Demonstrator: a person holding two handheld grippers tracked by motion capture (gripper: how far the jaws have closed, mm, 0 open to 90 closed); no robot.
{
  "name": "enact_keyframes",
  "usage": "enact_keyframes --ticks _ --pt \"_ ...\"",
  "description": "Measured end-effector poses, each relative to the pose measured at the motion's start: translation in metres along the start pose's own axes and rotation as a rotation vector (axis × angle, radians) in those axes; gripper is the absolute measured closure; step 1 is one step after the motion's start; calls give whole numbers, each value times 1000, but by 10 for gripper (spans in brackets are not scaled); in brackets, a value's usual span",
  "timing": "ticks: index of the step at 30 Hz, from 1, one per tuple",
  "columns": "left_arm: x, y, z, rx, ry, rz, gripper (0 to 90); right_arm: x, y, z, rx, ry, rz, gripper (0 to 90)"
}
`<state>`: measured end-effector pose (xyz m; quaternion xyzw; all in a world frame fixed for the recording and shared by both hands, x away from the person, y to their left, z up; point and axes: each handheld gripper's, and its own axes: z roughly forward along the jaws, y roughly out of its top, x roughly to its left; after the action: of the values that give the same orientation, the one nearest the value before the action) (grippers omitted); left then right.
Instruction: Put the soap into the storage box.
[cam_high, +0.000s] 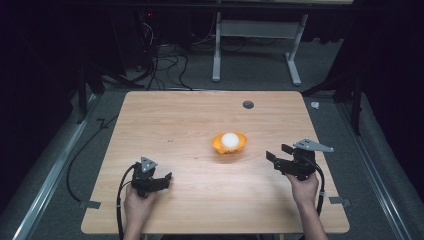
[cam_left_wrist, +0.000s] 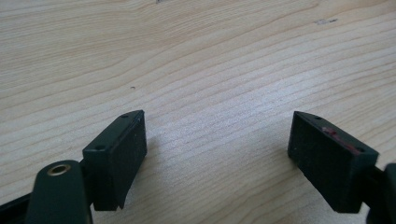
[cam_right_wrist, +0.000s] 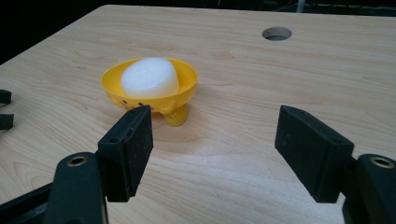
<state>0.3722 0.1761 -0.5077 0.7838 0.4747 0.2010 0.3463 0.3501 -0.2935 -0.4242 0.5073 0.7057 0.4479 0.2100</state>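
Both tongs, left (cam_high: 167, 176) and right (cam_high: 273, 156), gape wide, empty; I'd square right on the yellow bowl (cam_right_wrist: 149, 88) rim.

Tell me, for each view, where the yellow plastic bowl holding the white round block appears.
High view: yellow plastic bowl right of table centre, white round block inside.
Left gripper view: bowl absent; wooden tabletop between open tongs.
Right gripper view: bowl upper left, beyond the left jaw.
Shared landmark: round hole in the tabletop.

No readable text, label, brand, number or sign anywhere.
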Motion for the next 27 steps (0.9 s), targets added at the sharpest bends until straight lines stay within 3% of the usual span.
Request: enact_keyframes --ticks 27 --pt "0 0 0 0 0 0 201 12 -31 19 72 38 14 286"
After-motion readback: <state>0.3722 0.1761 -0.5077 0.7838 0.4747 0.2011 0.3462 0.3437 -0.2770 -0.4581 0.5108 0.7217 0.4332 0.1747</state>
